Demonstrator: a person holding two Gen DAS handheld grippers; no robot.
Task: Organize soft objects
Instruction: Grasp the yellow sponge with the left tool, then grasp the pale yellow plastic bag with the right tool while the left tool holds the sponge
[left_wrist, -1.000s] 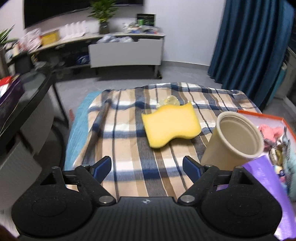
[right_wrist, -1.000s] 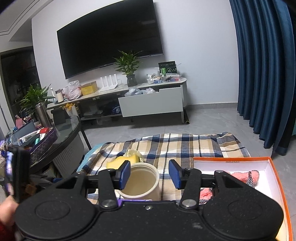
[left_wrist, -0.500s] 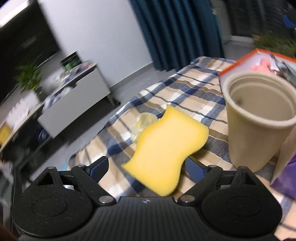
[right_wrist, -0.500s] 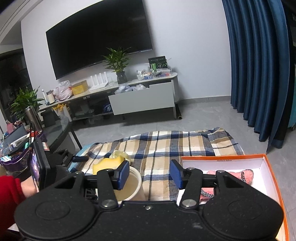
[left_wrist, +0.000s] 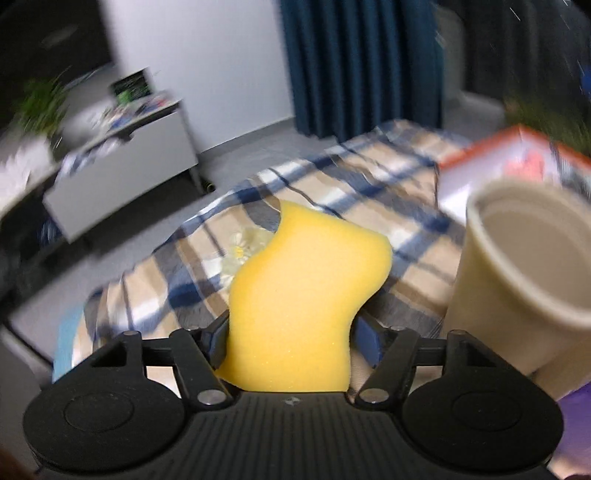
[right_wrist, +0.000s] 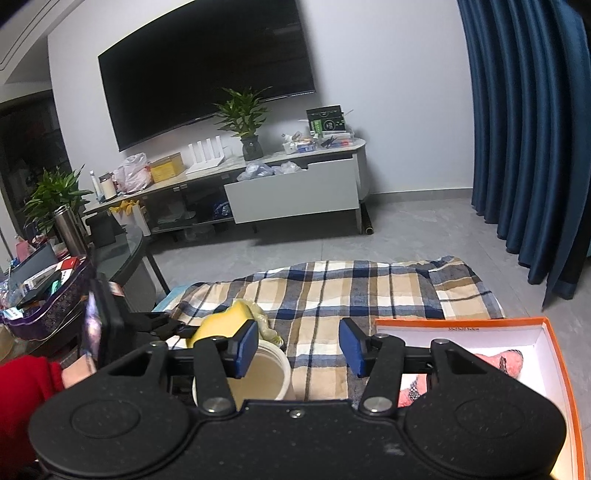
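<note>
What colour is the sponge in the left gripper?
Yellow; the sponge shows best in the left wrist view.

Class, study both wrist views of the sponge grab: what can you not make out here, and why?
- Left view: yellow sponge hides the left gripper pads.
- Left view: orange box contents, motion-blurred.
- Right view: cup base, behind the right gripper.
- Right view: pale item behind the sponge, unidentifiable.
</note>
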